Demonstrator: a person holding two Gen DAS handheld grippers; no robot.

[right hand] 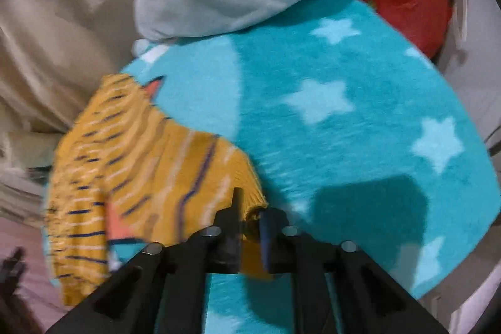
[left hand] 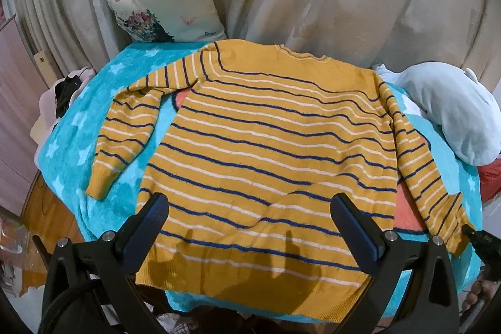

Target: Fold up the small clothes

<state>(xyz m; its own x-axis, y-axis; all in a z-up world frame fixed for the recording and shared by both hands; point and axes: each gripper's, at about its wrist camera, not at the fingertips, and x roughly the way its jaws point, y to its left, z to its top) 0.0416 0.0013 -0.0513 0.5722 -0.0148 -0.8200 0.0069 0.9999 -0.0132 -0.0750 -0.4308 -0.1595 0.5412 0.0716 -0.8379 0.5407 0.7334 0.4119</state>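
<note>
Right wrist view has the right gripper [right hand: 250, 208] clamped on the cuff of the sweater's right sleeve [right hand: 175, 174], so it's way nearer than the left gripper [left hand: 250, 227], which hangs wide open over the hem, holding nothing. From there the yellow striped sweater [left hand: 266, 146] lies flat on the teal star blanket [left hand: 78, 121], hem nearest the grippers, collar pointing away, long axis running straight ahead, and I'd guess that sleeve gets folded leftward across the body
</note>
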